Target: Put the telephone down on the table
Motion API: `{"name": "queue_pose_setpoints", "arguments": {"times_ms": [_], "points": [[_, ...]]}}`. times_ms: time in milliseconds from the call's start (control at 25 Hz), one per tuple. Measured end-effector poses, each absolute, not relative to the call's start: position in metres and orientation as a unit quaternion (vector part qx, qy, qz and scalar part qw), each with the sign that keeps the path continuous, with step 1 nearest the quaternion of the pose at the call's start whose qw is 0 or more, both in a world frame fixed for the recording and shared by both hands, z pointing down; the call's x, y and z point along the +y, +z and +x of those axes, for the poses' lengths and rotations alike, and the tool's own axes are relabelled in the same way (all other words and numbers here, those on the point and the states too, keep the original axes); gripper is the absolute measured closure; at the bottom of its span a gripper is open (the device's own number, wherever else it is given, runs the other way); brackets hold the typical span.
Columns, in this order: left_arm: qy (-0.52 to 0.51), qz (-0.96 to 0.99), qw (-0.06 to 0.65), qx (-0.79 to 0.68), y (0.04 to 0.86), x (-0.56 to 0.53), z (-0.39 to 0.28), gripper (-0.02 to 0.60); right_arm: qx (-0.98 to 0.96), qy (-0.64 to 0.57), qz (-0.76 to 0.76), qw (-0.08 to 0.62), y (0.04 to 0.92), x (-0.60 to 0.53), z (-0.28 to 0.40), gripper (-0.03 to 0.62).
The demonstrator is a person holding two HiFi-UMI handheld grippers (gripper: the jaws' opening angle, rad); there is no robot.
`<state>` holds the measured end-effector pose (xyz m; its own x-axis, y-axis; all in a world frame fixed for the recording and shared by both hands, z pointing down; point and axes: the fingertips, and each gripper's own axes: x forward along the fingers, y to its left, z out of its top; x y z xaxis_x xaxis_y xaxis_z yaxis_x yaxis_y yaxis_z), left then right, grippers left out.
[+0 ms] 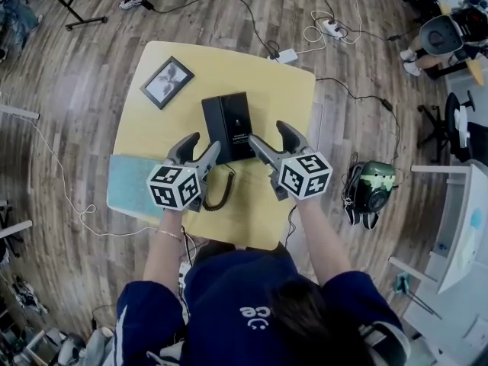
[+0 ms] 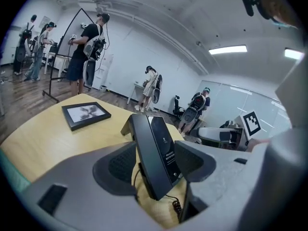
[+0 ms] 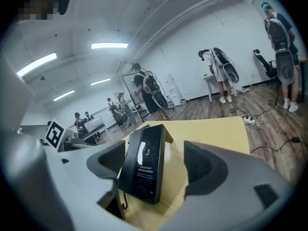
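Left of the phone (image 1: pixel 226 124), a mat (image 1: pixel 130 181) overhangs the desk (image 1: pixel 282 97) edge and a frame (image 1: pixel 166 81) lies flat, well apart from the phone. The left hand-held gripper (image 1: pixel 203 145) has its jaws spread round the phone's near left corner. Its left pad shows a slit of desk beside the phone, and its right pad looks to touch it. The phone sits mid-desk and seems to rest there. The cord (image 1: pixel 221 193) coils just near of the phone, beside the left hand-held gripper. The right hand-held gripper (image 1: pixel 268 133) is spread too, straddling the phone's near right corner with a clear gap on its right side.

The risk I see is in backing out. A pad that rubs the phone could drag or twist it, and the left hand-held gripper could catch the cord and tug the phone toward the near edge.

Whether the phone's near end is fully down is hidden under both hand-held grippers, and so is the cord's run below the left one
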<state>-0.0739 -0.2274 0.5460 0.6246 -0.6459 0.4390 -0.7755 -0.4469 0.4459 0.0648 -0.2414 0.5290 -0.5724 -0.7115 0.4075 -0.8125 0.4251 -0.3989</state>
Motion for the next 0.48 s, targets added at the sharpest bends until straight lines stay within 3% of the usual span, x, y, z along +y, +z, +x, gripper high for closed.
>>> {"name": "queue_pose_setpoints", "arguments": {"times_ms": [200,480], "points": [[0.077,0.849,0.291,-0.435,0.523,-0.207,-0.066,0.344,-0.851,0.239,0.456,0.1,0.506,-0.223,0.062,0.204],[0.077,0.854,0.204,-0.473,0.478,-0.18,-0.067,0.344,-0.861,0.187,0.461,0.109,0.479,-0.192,0.055,0.204]]}}
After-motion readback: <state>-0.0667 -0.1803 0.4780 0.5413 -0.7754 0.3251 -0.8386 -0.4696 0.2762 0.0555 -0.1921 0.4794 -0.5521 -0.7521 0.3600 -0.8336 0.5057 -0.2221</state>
